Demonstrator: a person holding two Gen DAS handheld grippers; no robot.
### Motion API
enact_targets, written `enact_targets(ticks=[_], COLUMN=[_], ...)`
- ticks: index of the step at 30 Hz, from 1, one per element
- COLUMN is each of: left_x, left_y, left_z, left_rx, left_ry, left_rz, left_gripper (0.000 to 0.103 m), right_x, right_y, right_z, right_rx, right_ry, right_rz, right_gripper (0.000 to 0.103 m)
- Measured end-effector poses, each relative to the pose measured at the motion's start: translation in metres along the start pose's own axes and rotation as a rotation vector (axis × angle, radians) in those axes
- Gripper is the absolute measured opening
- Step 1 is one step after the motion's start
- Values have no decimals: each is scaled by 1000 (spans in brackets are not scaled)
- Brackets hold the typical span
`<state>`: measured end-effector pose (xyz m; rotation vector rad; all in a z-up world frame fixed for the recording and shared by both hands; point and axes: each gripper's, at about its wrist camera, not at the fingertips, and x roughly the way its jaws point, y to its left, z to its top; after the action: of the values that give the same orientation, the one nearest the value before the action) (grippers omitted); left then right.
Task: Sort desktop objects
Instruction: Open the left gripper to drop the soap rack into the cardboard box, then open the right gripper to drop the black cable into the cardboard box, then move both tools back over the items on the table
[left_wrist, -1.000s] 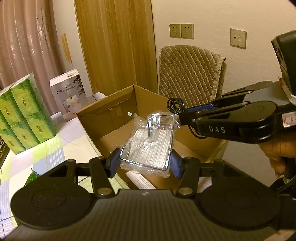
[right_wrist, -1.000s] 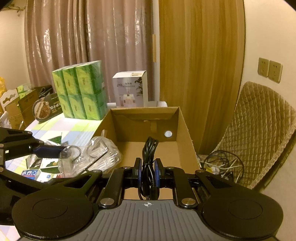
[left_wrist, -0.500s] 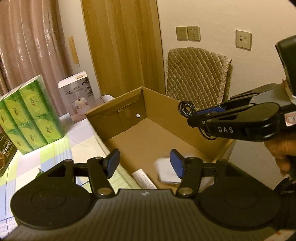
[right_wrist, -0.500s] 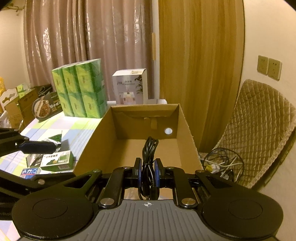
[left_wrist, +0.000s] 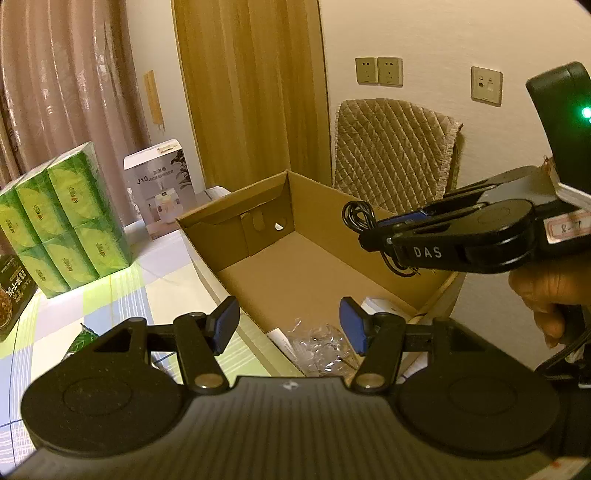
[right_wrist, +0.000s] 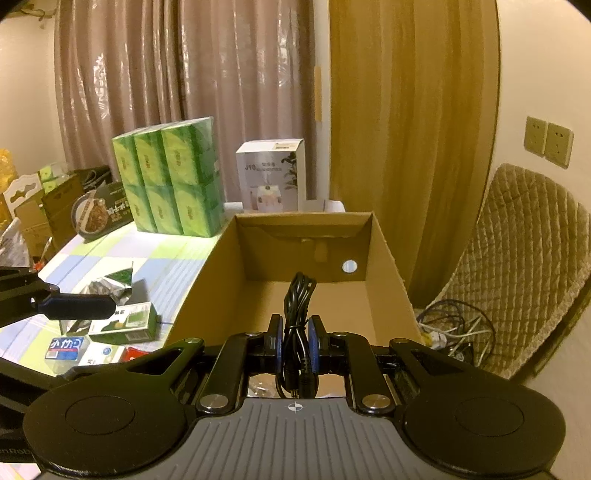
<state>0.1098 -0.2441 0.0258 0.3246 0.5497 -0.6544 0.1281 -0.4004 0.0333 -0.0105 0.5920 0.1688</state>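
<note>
My left gripper (left_wrist: 289, 326) is open over the near end of the brown cardboard box (left_wrist: 236, 236), with nothing between its blue pads. Below it, a silver item in clear plastic wrap (left_wrist: 319, 345) lies on the box floor. Coming in from the right above the box, my right gripper (left_wrist: 369, 236) is shut on a coiled black cable (left_wrist: 355, 216). In the right wrist view the cable (right_wrist: 298, 295) stands upright between the pads of that gripper (right_wrist: 295, 339), over the box (right_wrist: 303, 236). A left fingertip (right_wrist: 77, 311) shows at the left edge.
Green tissue packs (right_wrist: 170, 181) and a white carton (right_wrist: 271, 177) stand behind the box on the checked tablecloth. Small boxes (right_wrist: 123, 326) and a foil packet (right_wrist: 110, 288) lie left of it. A quilted chair (right_wrist: 524, 258) and loose cables (right_wrist: 452, 328) are to the right.
My left gripper let go of the plastic-wrapped silver item, which dropped to the box floor, and its jaws widened. The right gripper kept still with the cable.
</note>
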Motion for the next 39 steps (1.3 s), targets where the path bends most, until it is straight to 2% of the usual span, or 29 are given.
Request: enact_targets(ticks=[4, 6, 8, 16, 20, 26, 32, 39], left_x=[-1, -1, -1, -4, -9, -23, -41, -66], left_y=[4, 6, 9, 21, 25, 33, 48, 68], left_z=[0, -1, -1, -7, -14, -25, -39, -62], left_rx=[-16, -29, -44, -92, -117, -152, -197, -262], left_ry=[-3, -3, -3, 5, 10, 15, 24, 42], left_rz=[8, 15, 25, 46, 46, 60, 83, 112], left_gripper=[56, 57, 59, 62, 62, 63, 64, 66], right_x=[3, 3, 1, -5, -14, -26, -38, -52], right_y=[1, 2, 2, 2, 6, 22, 40, 70], right_z=[2, 1, -1, -10, -15, -21, -28, -39], right_rx=[-1, -1, 8, 42, 61, 54, 50, 36], right_ry=[-9, -14, -19, 4, 8, 15, 15, 21], right_rz=[16, 16, 17, 17, 20, 33, 50, 96], right_gripper=[13, 35, 43, 46, 53, 57, 68, 74])
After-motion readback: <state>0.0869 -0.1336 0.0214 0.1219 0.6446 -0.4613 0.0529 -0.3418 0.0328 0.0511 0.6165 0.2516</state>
